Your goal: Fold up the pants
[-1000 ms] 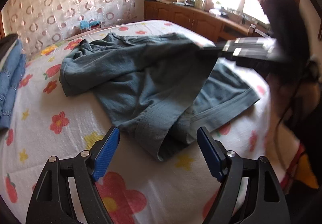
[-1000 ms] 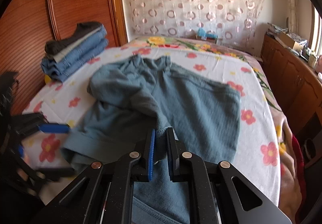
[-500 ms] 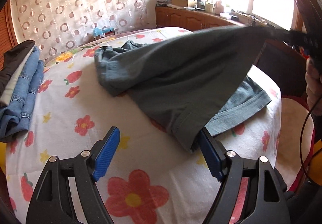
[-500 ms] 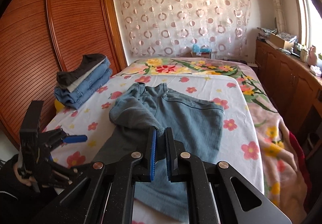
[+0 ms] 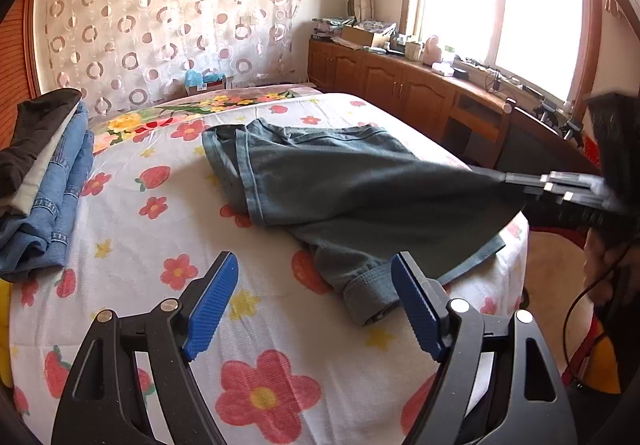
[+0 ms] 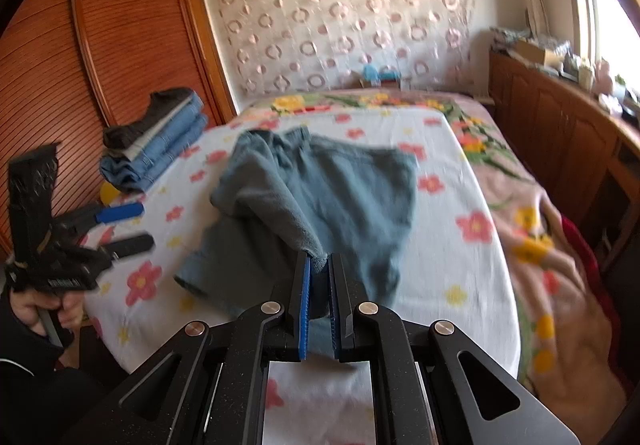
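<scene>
Between the right gripper's (image 6: 319,265) pads hangs the pants' (image 6: 320,185) edge.

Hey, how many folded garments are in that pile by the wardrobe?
4, as far as shows: the stack at the bed's left edge has a dark piece on top, a pale one under it, then two denim ones. More may be hidden.
</scene>
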`<state>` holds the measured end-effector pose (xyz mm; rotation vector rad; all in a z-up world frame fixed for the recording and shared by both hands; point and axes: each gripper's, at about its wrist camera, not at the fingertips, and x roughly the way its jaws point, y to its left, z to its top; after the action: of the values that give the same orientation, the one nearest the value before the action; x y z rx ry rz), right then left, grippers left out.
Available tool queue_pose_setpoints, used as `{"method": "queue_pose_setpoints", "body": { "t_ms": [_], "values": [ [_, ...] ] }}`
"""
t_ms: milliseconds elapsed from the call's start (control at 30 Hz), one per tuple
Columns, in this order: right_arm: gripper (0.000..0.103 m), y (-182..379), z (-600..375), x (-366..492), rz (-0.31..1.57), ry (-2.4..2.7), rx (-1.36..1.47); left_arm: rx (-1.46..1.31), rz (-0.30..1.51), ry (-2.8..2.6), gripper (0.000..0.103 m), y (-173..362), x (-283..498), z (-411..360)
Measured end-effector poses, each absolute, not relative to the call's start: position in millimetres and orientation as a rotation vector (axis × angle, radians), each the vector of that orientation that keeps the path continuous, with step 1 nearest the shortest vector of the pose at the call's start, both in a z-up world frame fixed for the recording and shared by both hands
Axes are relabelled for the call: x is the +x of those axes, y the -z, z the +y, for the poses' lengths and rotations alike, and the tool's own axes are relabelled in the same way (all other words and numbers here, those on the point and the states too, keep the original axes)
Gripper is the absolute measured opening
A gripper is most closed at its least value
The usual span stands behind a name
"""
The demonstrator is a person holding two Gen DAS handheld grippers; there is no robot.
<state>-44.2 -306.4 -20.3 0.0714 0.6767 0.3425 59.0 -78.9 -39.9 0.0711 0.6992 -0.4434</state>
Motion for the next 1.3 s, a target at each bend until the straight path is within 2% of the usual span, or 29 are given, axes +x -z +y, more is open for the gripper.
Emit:
{"method": "queue_pose_setpoints", "body": {
  "t_ms": [333, 633, 733, 767, 833, 867, 1300],
  "values": [
    [0.008, 51.6, -316.7, -35.6, 0.767, -0.303, 0.105, 0.046, 0.713, 0.440, 0.087, 50.7, 73.4, -80.3],
    [0.009, 55.6, -318.0, -36.9, 0.759, -0.297, 0.099, 0.041, 0.727, 0.413, 0.087, 57.5, 76.3, -77.3],
    [0.023, 53.0, -317.1, -41.0, 0.745, -0.278, 0.069, 0.045, 0.706, 0.397, 0.087, 53.7, 74.1, -74.5],
    [0.025, 51.8, -317.2, -42.2, 0.741, -0.274, 0.063, 0.042, 0.699, 0.393, 0.087, 51.7, 73.4, -72.9],
    [0.037, 47.9, -317.9, -45.4, 0.730, -0.270, 0.052, 0.038, 0.692, 0.384, 0.087, 48.5, 73.1, -69.9],
    [0.038, 45.4, -317.8, -47.0, 0.719, -0.271, 0.043, 0.038, 0.688, 0.376, 0.087, 46.6, 72.7, -67.8],
    [0.041, 19.9, -279.3, -21.7, 0.648, -0.354, -0.051, 0.023, 0.639, 0.282, 0.087, 29.6, 73.5, -35.4]
  ]
}}
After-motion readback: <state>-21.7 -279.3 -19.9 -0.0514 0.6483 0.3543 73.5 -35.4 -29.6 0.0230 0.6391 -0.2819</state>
